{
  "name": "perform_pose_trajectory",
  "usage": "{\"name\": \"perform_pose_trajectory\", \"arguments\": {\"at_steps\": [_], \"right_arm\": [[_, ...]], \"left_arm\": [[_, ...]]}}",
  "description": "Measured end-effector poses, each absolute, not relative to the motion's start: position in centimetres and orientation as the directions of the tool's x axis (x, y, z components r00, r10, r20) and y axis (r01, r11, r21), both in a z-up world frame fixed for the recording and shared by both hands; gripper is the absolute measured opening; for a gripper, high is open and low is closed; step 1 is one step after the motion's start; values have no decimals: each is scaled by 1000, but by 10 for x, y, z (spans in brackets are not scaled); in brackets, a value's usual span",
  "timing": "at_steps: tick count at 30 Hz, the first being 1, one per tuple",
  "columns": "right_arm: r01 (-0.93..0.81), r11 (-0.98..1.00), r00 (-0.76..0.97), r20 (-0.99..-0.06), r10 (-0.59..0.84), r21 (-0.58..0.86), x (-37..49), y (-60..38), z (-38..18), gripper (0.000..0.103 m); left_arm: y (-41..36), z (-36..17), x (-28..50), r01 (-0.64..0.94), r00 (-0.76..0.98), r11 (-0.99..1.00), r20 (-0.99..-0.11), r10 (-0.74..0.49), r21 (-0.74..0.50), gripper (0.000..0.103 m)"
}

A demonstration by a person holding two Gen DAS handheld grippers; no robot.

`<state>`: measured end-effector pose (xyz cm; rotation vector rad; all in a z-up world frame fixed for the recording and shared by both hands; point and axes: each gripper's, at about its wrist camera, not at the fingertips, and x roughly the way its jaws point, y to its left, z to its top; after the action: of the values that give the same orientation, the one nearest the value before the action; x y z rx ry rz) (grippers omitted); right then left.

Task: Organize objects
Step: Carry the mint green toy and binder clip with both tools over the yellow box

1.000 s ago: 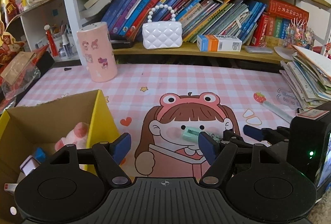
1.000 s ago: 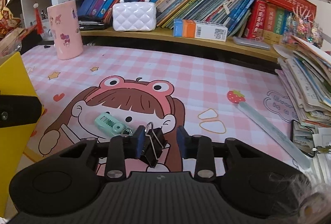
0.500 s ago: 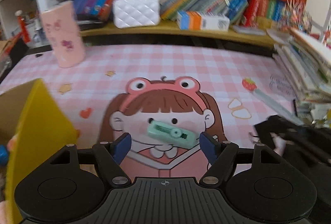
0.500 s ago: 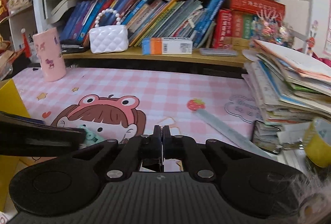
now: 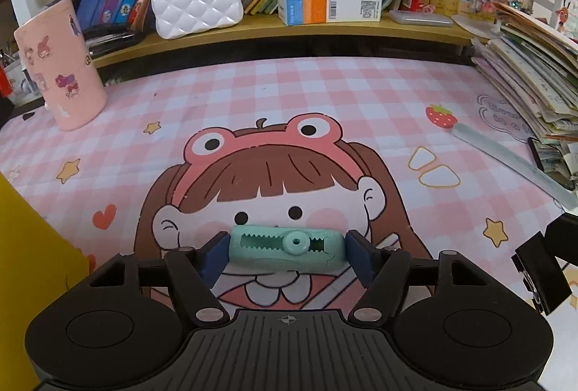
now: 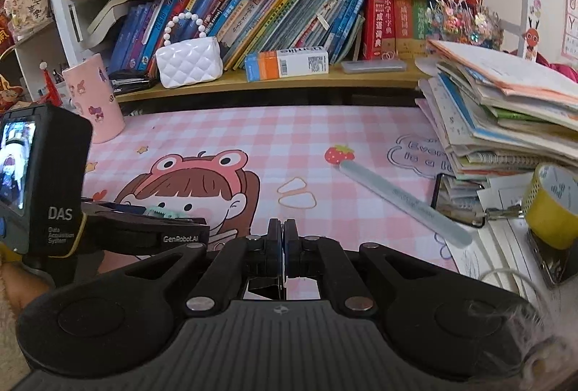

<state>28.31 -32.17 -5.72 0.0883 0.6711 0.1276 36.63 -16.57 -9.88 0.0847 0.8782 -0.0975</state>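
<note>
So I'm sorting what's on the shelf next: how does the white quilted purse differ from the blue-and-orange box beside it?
The white quilted purse is puffy, glossy and plain white, with a bead handle looping above it; the blue-and-orange box is a flat-sided carton with printed labels and a barcode. The purse stands upright, the box lies lengthwise on its long side. Both sit on the wooden shelf in front of the books, apart from each other.

One green clip (image 5: 287,248), one ruler (image 6: 404,201), one pink cup (image 5: 59,66), one white purse (image 5: 197,6).
</note>
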Motion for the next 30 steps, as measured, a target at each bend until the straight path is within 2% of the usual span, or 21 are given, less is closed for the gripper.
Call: {"name": "perform_pose_trajectory", "arguments": {"at_steps": [13,22,30], "right_arm": [[-85,991,768,-626,131,104,261,-313,-55,2],[-93,991,751,-647,131,93,209,-299,-41,2],[-138,986,730,-663,165,94,152,-263,-33,2]], "left_arm": [[-142,-42,310,116,678,985,-715,-171,-125,69],[-108,-14,237,153,701,964,-663,-262,-219,69],[-72,-4,171,146,710,953,-643,-288,-265,69]]}}
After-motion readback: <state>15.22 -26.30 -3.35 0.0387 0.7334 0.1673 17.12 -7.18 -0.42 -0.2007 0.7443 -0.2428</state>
